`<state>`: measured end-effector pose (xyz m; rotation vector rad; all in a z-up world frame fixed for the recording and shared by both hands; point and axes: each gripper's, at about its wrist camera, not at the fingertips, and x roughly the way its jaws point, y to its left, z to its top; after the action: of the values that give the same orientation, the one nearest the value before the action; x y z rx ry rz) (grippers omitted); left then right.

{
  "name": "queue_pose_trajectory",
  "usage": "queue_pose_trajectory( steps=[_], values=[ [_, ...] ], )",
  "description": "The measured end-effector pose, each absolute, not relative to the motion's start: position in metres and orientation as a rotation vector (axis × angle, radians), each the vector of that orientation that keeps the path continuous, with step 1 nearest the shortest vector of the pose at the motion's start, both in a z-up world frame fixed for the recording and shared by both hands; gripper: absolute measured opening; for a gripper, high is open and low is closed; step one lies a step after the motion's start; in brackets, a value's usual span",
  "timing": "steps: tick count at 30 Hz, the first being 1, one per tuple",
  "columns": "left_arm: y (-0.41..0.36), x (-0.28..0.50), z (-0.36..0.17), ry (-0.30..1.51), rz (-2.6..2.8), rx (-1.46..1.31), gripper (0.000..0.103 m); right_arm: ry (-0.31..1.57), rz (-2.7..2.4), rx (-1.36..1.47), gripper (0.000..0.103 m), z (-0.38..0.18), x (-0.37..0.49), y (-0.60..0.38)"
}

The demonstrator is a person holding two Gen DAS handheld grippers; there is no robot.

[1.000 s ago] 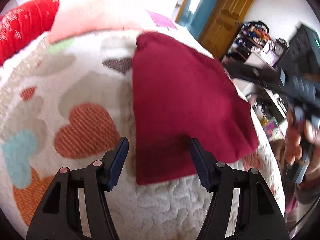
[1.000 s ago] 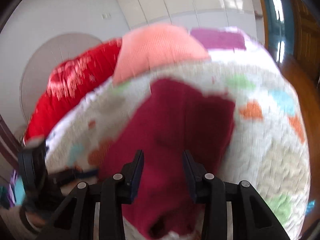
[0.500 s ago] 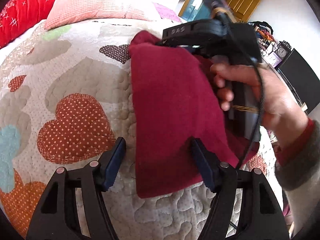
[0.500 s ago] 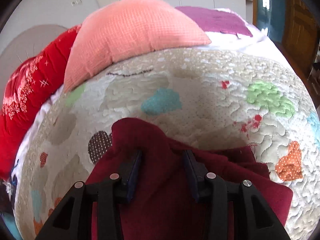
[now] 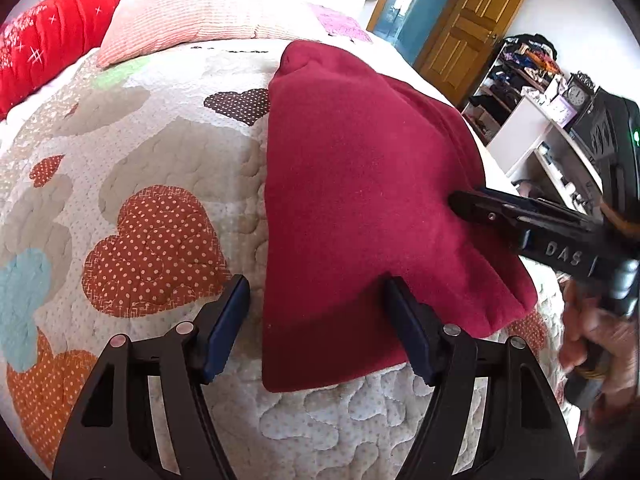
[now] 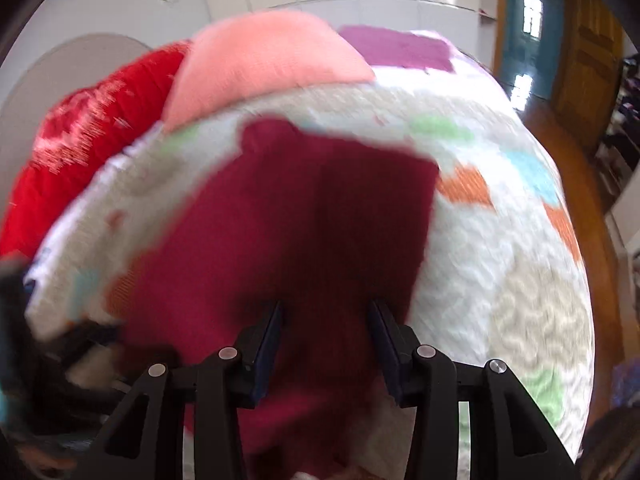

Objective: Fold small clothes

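1. Dark red garment point(image 5: 360, 200) lies folded on the heart-print quilt point(image 5: 152, 240) of a bed, near edge toward the left gripper, far end bunched up near the pink pillow point(image 5: 192, 12).
2. Just changed: half a sec ago the right gripper sat over the garment's far end, hand across the cloth. Now it's pulled back to the garment's right side; in the left wrist view its tips point(image 5: 464, 204) meet the cloth's right edge.
3. Garment outline is roughly the same as a sec ago, so no new fold made in this stretch, looks like smoothing or re-positioning.
4. Left gripper point(image 5: 316, 320): jaws spread wide, straddling the garment's near-left corner w/o pinching; one finger is over the quilt, the other over cloth. Wider than a sec ago.
5. Right gripper point(image 6: 326, 336): jaws opening, moderately apart, red cloth seen btw them but pads not pressing on it. View is heavily blurred, so contact is hard to confirm.
6. Meaning for task: both tools free, nothing held. My guess is they're lining up on the near and right edges for the next fold, or the piece is nearly done.
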<state>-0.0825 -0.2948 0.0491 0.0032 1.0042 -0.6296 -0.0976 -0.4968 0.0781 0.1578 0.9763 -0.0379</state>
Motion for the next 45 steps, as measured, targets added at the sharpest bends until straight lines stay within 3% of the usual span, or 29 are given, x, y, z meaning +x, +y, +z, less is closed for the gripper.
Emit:
queue_pose_trajectory(
  steps=[15,18,21,28,33,35,36,38,40,45],
  values=[
    [-0.313,-0.068,0.093,0.948,-0.599,0.045,0.071,0.883,-0.084,0.244,0.052,0.109,-0.128,-0.5],
    [-0.317,-0.055,0.089,0.954,-0.599,0.035,0.071,0.878,-0.097,0.319,0.052,0.103,-0.127,-0.513],
    [-0.315,-0.04,0.083,0.972,-0.615,-0.002,0.071,0.874,-0.093,0.384,0.065,0.093,-0.123,-0.527],
    [-0.315,-0.012,0.064,1.051,-0.705,-0.129,0.082,0.88,0.021,0.542,0.071,0.059,-0.106,-0.552],
    [-0.32,-0.002,0.047,1.099,-0.753,-0.186,0.084,0.858,0.096,0.626,0.075,0.042,-0.094,-0.56],
    [-0.319,-0.002,0.047,1.095,-0.756,-0.202,0.076,0.853,0.132,0.628,0.072,0.041,-0.089,-0.557],
    [-0.317,-0.004,0.049,1.091,-0.756,-0.204,0.074,0.852,0.143,0.619,0.057,0.042,-0.087,-0.554],
    [-0.309,-0.011,0.056,1.083,-0.766,-0.219,0.061,0.85,0.144,0.591,0.051,0.046,-0.088,-0.547],
    [-0.297,-0.023,0.068,1.08,-0.779,-0.235,0.059,0.831,0.148,0.568,0.046,0.057,-0.094,-0.539],
    [-0.244,-0.08,0.097,1.065,-0.745,-0.202,0.059,0.851,0.237,0.55,0.045,0.085,-0.121,-0.498]
  ],
)
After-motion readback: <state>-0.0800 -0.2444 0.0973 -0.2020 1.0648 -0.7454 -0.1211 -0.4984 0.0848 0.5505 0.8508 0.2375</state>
